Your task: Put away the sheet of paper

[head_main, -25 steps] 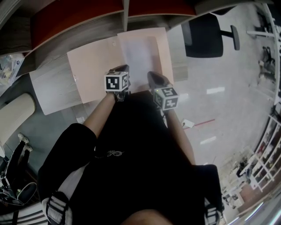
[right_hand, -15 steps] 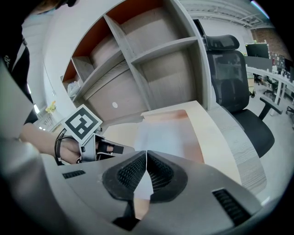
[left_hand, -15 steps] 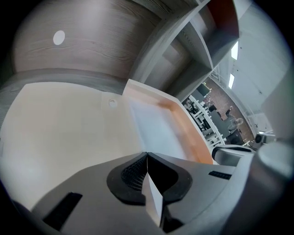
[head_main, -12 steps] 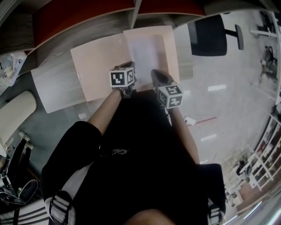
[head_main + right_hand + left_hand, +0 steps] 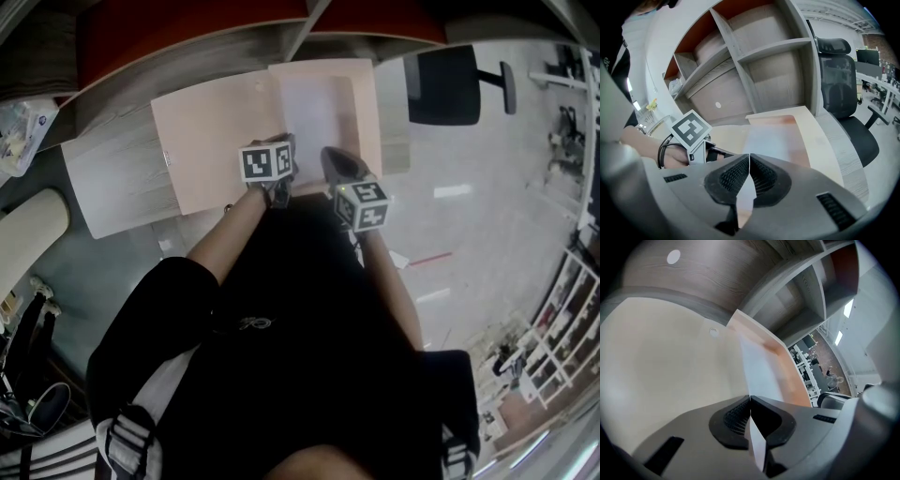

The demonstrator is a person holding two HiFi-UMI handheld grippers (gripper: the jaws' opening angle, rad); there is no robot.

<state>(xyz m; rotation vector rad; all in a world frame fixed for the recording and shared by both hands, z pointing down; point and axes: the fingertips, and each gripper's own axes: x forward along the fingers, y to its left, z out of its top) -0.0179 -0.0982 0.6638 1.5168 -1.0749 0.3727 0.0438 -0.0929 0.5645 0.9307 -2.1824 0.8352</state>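
A white sheet of paper lies over the right half of an open peach folder on the wooden desk. My left gripper is shut on the sheet's near left edge. Beside it, my right gripper is shut on the same edge. In the left gripper view the left gripper pinches the thin sheet, which runs forward over the folder. In the right gripper view the right gripper also pinches the sheet, with the folder under it.
A shelf unit with red backing rises behind the desk. A black office chair stands to the right on the pale floor. A cream seat sits at the left. The person's body fills the lower picture.
The left gripper has rolled, so its marker cube now shows two faces. Both grippers stay on the sheet's near edge. The view has shifted slightly.
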